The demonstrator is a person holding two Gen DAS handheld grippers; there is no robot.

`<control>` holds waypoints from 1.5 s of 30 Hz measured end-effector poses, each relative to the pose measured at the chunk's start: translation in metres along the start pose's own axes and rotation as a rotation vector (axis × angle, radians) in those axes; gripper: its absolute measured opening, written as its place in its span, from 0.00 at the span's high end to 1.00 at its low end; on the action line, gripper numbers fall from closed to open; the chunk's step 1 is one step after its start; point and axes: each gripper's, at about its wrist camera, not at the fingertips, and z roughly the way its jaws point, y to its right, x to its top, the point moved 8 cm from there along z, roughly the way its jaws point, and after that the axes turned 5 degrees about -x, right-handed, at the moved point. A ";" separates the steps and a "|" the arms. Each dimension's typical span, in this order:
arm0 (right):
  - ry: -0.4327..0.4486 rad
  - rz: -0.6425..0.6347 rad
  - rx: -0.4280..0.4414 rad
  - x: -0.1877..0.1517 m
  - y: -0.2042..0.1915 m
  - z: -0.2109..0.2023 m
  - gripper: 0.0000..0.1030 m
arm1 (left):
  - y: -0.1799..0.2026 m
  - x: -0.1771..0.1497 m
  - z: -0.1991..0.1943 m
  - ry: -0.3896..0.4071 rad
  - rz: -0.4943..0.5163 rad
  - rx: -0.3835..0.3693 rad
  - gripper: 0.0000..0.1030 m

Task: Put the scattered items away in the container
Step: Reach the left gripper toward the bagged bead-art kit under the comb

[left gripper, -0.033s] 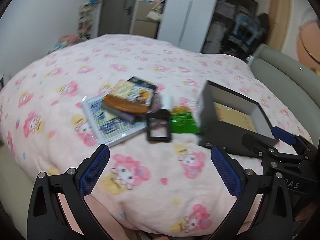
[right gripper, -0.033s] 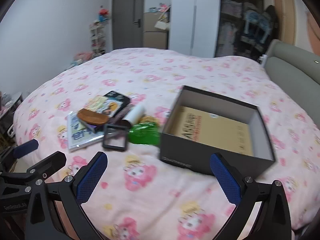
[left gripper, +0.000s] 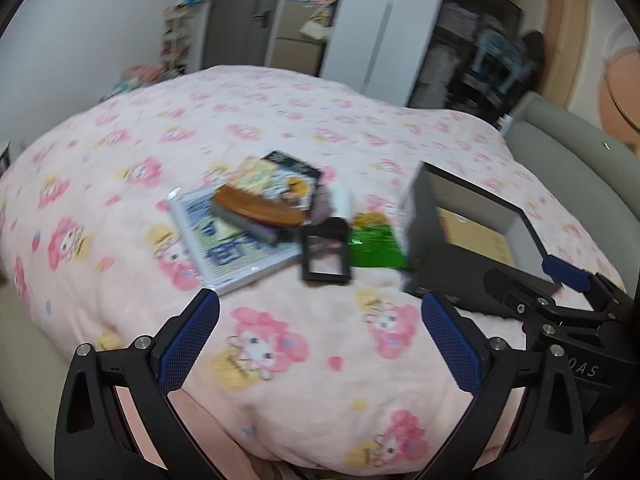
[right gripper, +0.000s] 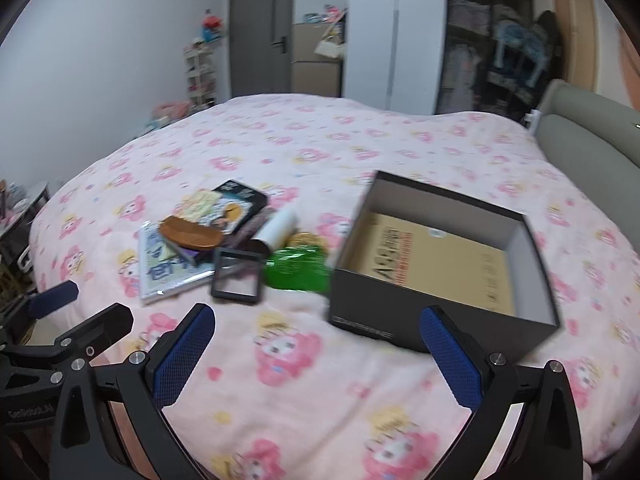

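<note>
Nothing has moved since the earlier frame: left gripper (left gripper: 320, 336) and right gripper (right gripper: 318, 344) both wide, empty, hovering short of clutter beside box (right gripper: 400, 312), pre-pick staging.

Both cameras sit low at the near edge of the pink cartoon-print bed (left gripper: 280, 120), each looking forward and downward along its own tongs. The left view, somewhat blurred, faces the cluttered pile of small items (left gripper: 272, 220). The right view faces the open dark cardboard box (right gripper: 400, 316) from close. Both share pile, box and the far grey door (right gripper: 260, 36).
</note>
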 end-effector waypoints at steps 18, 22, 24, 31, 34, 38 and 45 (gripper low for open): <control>-0.240 -0.110 0.234 -0.015 -0.143 0.138 0.65 | -0.133 -0.016 0.113 -0.192 -0.334 0.001 0.40; -0.266 -0.100 0.252 -0.022 -0.153 0.151 0.67 | -0.136 -0.020 0.126 -0.227 -0.358 -0.008 0.48; -0.271 -0.100 0.242 -0.023 -0.154 0.155 0.67 | -0.141 -0.021 0.133 -0.245 -0.371 -0.001 0.48; -0.258 -0.076 0.202 -0.016 -0.142 0.159 0.67 | -0.145 -0.013 0.170 -0.314 -0.409 -0.064 0.33; -0.257 -0.063 0.210 -0.020 -0.139 0.153 0.67 | -0.141 -0.009 0.163 -0.277 -0.390 -0.080 0.48; -0.241 -0.055 0.224 -0.022 -0.138 0.140 0.67 | -0.138 -0.006 0.144 -0.238 -0.454 -0.209 0.66; -0.259 -0.038 0.235 -0.029 -0.141 0.134 0.67 | -0.117 -0.020 0.150 -0.329 -0.429 -0.267 0.61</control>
